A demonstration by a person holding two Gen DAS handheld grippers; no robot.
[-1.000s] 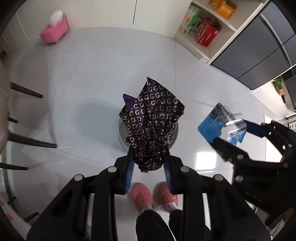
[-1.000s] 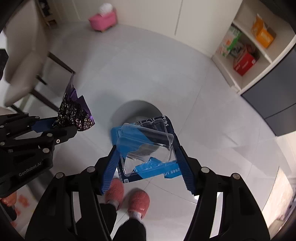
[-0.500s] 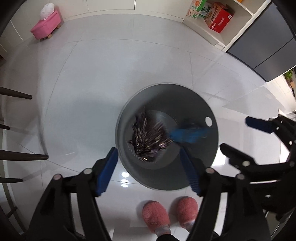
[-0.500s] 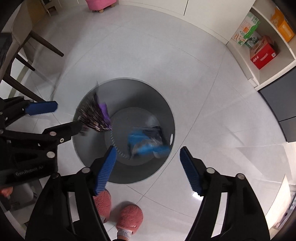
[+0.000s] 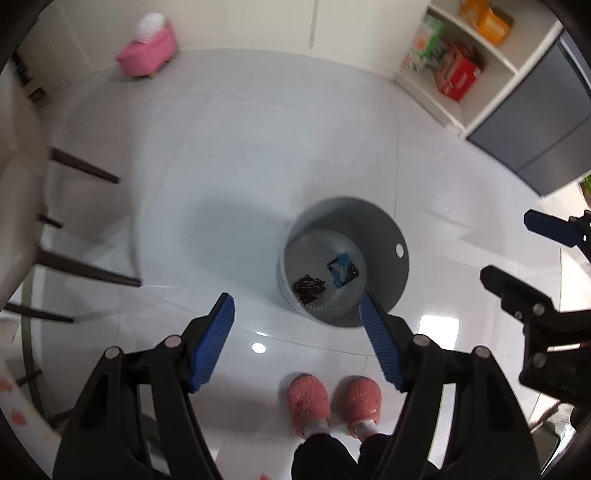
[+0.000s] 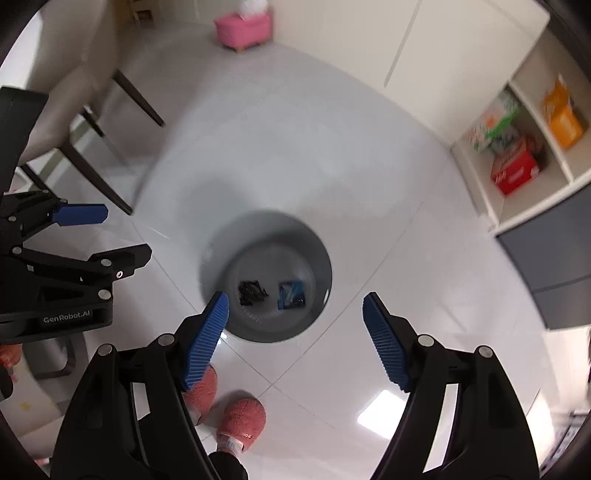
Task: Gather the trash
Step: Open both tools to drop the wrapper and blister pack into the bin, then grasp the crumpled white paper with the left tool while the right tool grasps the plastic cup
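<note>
- Both bits of trash sit at the bottom of the grey bin (image 5: 384,236): dark patterned wrapper (image 5: 308,287) and blue blister pack (image 5: 342,271), side by side, not quite touching.
- left gripper (image 5: 297,314): jaws spread wide, nothing in them; bin sits just past the tip of the right-hand jaw.
- right gripper (image 6: 295,314): jaws wide too, empty; bin is beyond and between the tips, nearer the left one.
- Pink slippers (image 5: 332,402) on the white floor (image 5: 236,147) under the jaws.
- Pink stool (image 6: 243,26) way off by the wall.

Grey bin (image 5: 388,236) holds a dark wrapper (image 5: 308,287) and blue packet (image 5: 342,271); slippers (image 5: 309,402) pink.
</note>
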